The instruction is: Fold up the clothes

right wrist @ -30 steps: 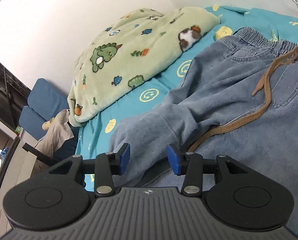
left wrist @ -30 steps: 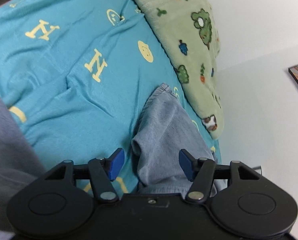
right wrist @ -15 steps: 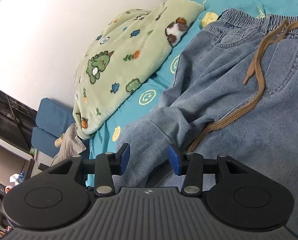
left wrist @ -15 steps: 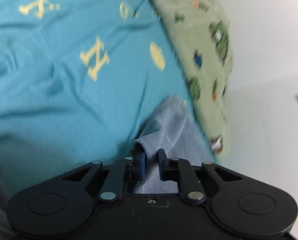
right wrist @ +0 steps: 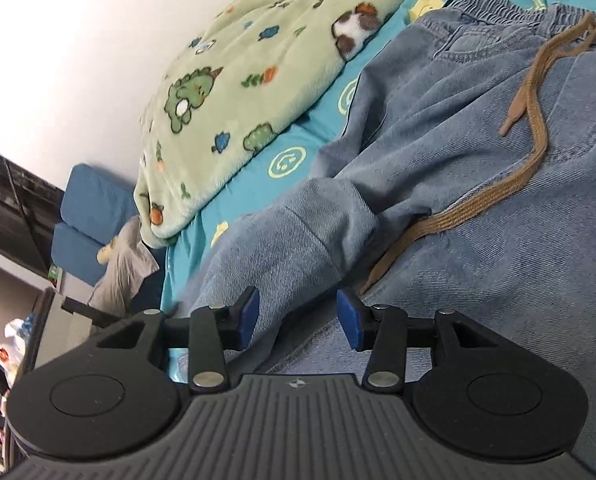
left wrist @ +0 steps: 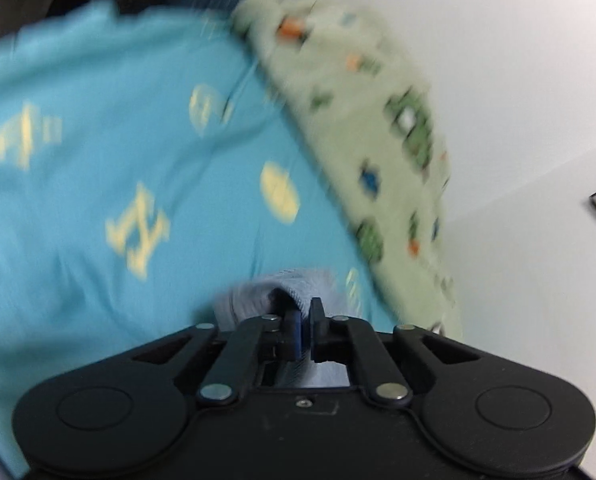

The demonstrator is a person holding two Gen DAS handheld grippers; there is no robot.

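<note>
Left wrist: L hand-held gripper [left wrist: 305, 330] pinches jeans [left wrist: 258, 300] hem (blurry).

The jeans [right wrist: 437, 168] are showing a faded blue denim, with a tan-brown drawstring [right wrist: 533, 120] trailing across them. The bedsheet [right wrist: 286, 160] is showing teal with pale yellow smiley faces and letter-like marks. The blanket [right wrist: 238, 64] is showing light green, printed with green dinosaurs, blue and orange bits and a brown-and-white animal. Both grippers are showing black bodies with blue pads [right wrist: 248, 316]
</note>
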